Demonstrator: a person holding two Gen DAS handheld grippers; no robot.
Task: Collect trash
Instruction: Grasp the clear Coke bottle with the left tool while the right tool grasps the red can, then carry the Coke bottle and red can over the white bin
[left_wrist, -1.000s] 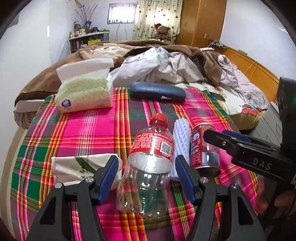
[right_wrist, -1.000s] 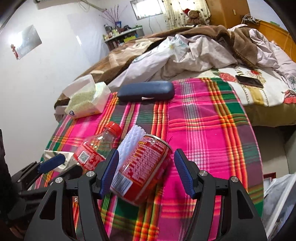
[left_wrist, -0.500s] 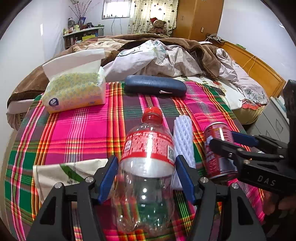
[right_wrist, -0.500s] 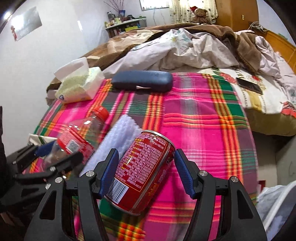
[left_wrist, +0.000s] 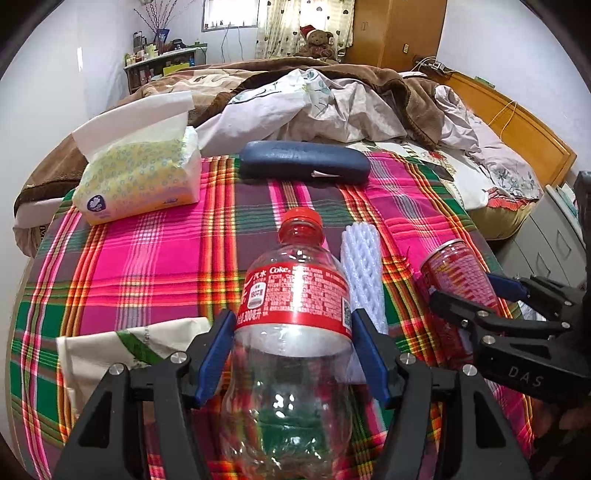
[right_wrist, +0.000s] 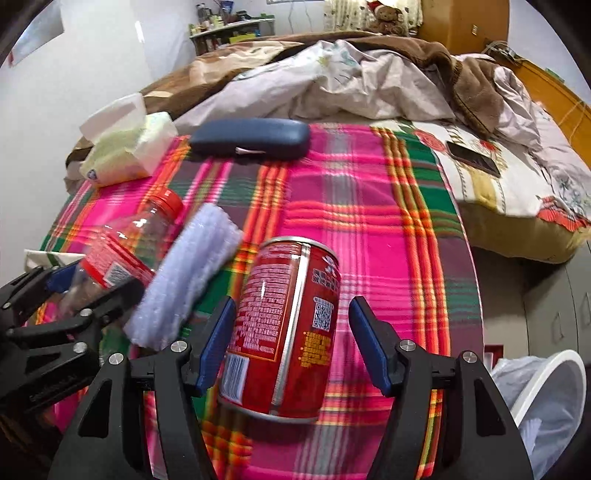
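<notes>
An empty clear Coke bottle (left_wrist: 291, 302) with a red cap lies on the plaid cloth (left_wrist: 166, 258). My left gripper (left_wrist: 293, 350) straddles it at the label, open, pads right beside its sides. To its right lies a white foam net sleeve (left_wrist: 364, 273), then a red drink can (left_wrist: 458, 280) on its side. My right gripper (right_wrist: 291, 343) stands open around the can (right_wrist: 291, 314), with a gap at the right pad. The bottle (right_wrist: 122, 254) and sleeve (right_wrist: 184, 280) show at the left of the right wrist view.
A tissue pack (left_wrist: 140, 181) and a dark blue glasses case (left_wrist: 304, 166) sit at the cloth's far side. A folded white paper packet (left_wrist: 122, 343) lies left of the bottle. A bin with a white liner (right_wrist: 546, 398) stands low right. A phone (right_wrist: 472, 158) lies on the bed.
My left gripper came forward and down, so the bottle now fills the space between its pads. The right gripper turned, and the can now lies nearly lengthwise between its jaws.
</notes>
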